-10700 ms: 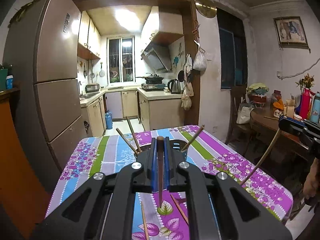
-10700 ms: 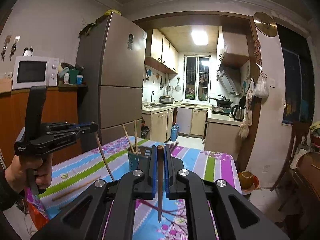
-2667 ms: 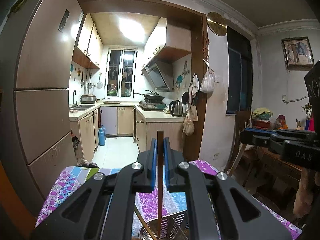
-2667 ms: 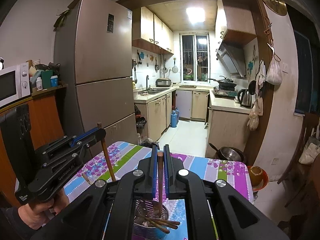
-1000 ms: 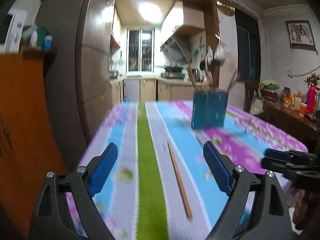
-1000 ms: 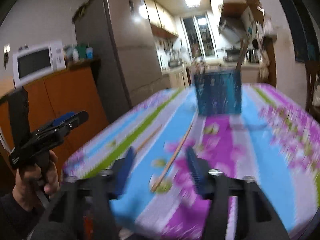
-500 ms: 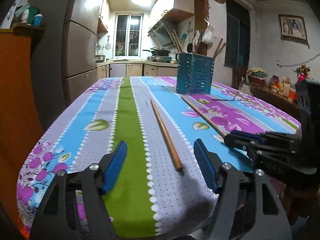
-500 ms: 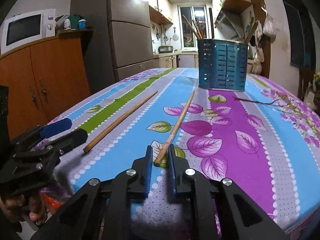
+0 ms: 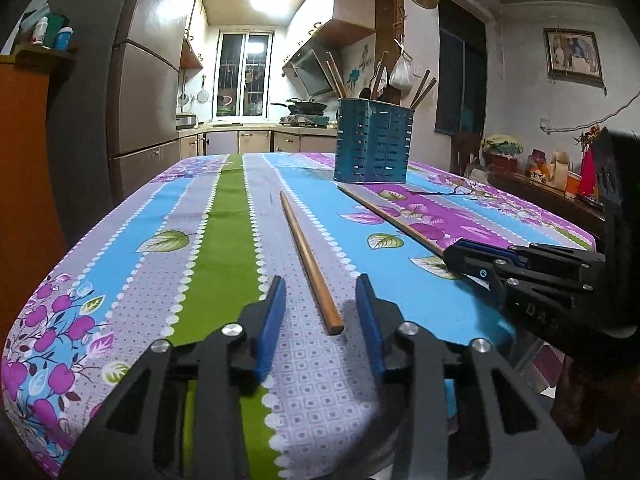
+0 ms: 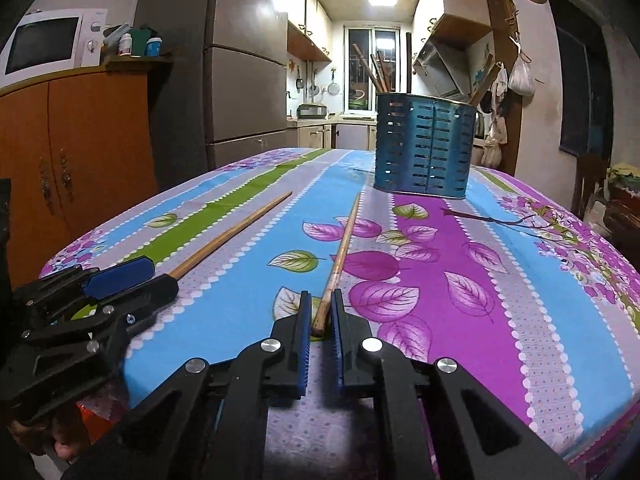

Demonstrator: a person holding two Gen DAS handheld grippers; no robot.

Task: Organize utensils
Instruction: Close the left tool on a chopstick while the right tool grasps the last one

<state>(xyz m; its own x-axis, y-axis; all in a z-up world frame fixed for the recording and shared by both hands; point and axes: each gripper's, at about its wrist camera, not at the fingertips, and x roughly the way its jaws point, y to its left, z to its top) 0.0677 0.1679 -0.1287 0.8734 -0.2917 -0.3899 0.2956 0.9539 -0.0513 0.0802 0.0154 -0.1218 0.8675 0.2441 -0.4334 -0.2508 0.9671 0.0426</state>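
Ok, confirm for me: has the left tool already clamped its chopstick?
No: the left tool has its blue pads standing clear on either side of the chopstick, which lies flat on the tablecloth.

- Left gripper (image 9: 320,308): black plastic frame with triangular cut-outs, two fingers lined with blue ribbed pads, and round silver screw heads along the arms.
- Right gripper (image 10: 320,312): same black build, blue ridged pads, and silver screws.
- Seen from the side, the right gripper's black body bears faint pale lettering.
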